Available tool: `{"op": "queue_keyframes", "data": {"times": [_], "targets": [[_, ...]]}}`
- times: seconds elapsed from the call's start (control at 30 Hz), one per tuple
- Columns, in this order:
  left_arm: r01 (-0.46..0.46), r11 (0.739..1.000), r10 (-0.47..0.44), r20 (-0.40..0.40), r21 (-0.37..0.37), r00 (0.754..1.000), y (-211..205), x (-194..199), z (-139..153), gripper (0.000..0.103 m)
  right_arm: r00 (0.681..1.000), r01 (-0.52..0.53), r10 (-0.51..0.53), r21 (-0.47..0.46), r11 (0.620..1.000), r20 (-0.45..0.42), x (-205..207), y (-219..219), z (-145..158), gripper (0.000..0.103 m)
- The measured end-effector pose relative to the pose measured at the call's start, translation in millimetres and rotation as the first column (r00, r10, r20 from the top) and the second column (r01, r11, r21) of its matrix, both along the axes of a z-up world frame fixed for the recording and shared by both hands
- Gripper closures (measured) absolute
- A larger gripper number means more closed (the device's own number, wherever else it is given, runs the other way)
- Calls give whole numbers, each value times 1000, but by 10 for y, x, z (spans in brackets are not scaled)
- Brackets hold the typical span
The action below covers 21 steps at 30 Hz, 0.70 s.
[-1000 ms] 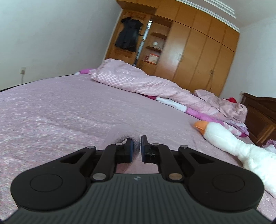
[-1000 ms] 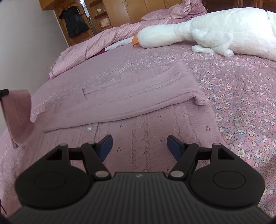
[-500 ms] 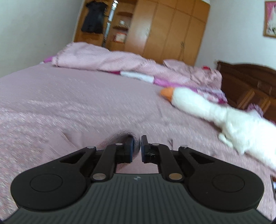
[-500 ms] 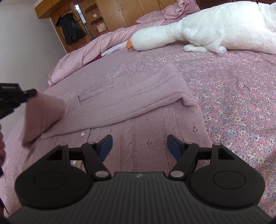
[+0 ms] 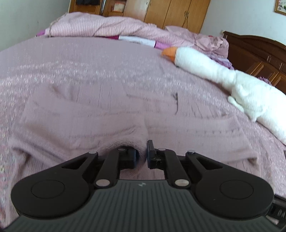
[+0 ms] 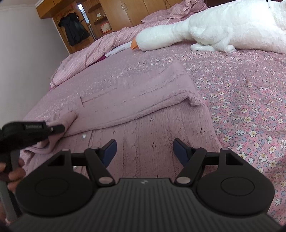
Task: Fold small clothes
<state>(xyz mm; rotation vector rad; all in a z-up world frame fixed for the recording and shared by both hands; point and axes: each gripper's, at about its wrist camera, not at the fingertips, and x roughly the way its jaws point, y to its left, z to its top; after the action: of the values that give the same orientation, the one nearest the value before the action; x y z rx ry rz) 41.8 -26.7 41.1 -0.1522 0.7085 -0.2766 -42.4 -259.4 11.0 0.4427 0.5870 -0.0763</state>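
A small pink knit cardigan (image 6: 143,110) lies flat on the flowered bedspread, one side folded across its body. In the left wrist view the same cardigan (image 5: 100,114) spreads out ahead. My left gripper (image 5: 142,157) is shut on a sleeve (image 6: 62,121) of it, low over the garment's left side. The right wrist view shows that gripper (image 6: 53,129) at the left edge, with a hand below it. My right gripper (image 6: 144,149) hovers open over the cardigan's near part with nothing between its fingers.
A big white plush goose (image 6: 205,30) lies on the bed to the right; its orange beak (image 5: 169,51) points left. A rumpled pink striped duvet (image 5: 107,25) runs along the far side. Wooden wardrobes (image 5: 169,12) and a dark headboard (image 5: 259,51) stand beyond.
My left gripper has swung right and down, carrying the sleeve from hanging in the air onto the cardigan's body. My right gripper stayed open and moved slightly closer.
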Motion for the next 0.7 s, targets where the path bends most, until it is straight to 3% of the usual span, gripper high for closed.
{"op": "queue_keyframes", "data": {"times": [0.07,0.13,0.23,0.4,0.7], "targets": [[5,1000,-5,-9,4,1000,71,-91,-25,88,1000,-4,4,5,1000,0,6,3,6,31],[-1,1000,1,-14,4,1000,152,-185,-25,73,1000,-8,8,14,1000,1,10,9,17,31],[-9,1000,9,-11,11,1000,309,-352,13,61,1000,-17,17,20,1000,4,24,24,39,31],[-73,992,70,34,99,997,579,-592,116,56,999,-37,36,32,999,9,38,87,78,31],[-276,950,274,33,147,961,1130,-643,99,55,988,-151,150,27,988,29,269,311,339,31]]}}
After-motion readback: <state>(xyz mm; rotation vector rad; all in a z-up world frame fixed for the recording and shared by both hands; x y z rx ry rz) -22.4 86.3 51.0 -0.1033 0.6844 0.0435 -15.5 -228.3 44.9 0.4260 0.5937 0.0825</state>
